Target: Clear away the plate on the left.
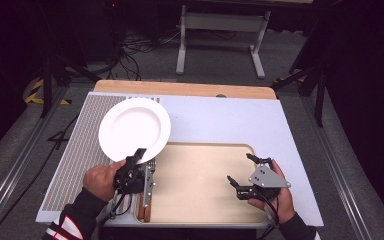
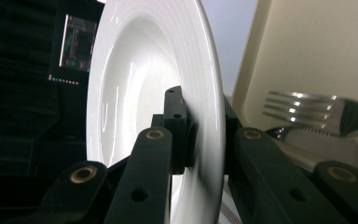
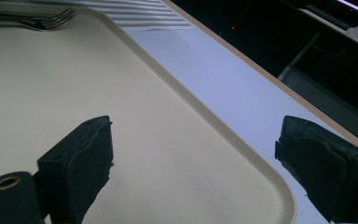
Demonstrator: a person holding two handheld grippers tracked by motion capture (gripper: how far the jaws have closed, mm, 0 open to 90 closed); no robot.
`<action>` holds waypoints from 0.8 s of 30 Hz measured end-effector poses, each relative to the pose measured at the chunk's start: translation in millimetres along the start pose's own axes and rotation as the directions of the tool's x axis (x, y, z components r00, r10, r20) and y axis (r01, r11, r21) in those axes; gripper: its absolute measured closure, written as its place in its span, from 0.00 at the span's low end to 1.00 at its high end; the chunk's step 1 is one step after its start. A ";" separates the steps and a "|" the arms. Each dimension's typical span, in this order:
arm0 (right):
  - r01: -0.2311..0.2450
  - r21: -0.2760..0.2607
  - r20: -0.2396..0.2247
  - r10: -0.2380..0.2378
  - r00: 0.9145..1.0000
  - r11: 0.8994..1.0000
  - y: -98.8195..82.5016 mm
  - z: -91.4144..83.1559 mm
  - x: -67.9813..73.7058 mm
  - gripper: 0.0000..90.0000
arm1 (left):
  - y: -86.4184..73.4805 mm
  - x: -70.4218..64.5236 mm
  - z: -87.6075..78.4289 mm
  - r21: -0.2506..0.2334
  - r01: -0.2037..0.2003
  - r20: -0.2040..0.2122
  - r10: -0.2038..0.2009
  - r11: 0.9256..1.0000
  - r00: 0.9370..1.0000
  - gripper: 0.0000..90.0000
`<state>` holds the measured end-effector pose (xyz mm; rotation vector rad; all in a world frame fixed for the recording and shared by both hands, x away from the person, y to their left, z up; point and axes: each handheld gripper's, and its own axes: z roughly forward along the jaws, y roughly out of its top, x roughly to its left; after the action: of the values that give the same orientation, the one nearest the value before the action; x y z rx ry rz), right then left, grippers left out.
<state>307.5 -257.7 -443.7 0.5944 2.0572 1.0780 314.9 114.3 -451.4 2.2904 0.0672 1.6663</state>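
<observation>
A white plate (image 1: 135, 127) hangs tilted over the table's left half, next to the far left corner of the beige tray (image 1: 205, 190). My left gripper (image 1: 138, 156) is shut on the plate's near rim. In the left gripper view the rim of the plate (image 2: 144, 93) sits pinched between the two pads of the left gripper (image 2: 204, 123). A fork (image 1: 151, 167) lies along the tray's left side, also seen as the fork (image 2: 303, 109) beyond the jaws. My right gripper (image 1: 240, 167) stands open over the tray's right part, with nothing between its jaws (image 3: 193, 158).
A ribbed grey mat (image 1: 80, 150) covers the table's left strip. Pale blue table top (image 1: 230, 120) lies behind the tray, with a wooden edge (image 1: 180, 89) at the back. Brown-handled cutlery (image 1: 145, 205) rests at the tray's front left. A white frame (image 1: 220, 30) stands on the floor beyond.
</observation>
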 end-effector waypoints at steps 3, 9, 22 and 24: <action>0.003 -0.003 0.007 -0.003 1.000 1.000 0.3 -1.1 -0.5 0.13 | 9.4 -2.9 -1.3 -0.030 -0.010 0.006 0.010 0.999 1.000 0.91; -0.011 -0.013 0.031 0.011 0.999 1.000 0.0 -5.2 -5.2 0.13 | 24.9 -12.0 -5.6 -0.074 -0.048 0.029 0.051 0.996 0.998 0.91; -0.032 -0.037 0.084 0.035 0.996 0.999 0.5 -13.4 -15.1 0.13 | 50.3 -25.8 -11.8 -0.142 -0.095 0.064 0.105 0.985 0.992 0.91; -0.031 -0.039 0.089 0.034 0.995 0.999 0.6 -14.5 -15.9 0.13 | 53.7 -27.6 -13.6 -0.153 -0.098 0.067 0.110 0.983 0.992 0.91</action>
<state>306.4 -275.3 -431.4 0.6473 1.9525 1.0868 285.7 60.2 -458.5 2.2748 -0.1907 1.5747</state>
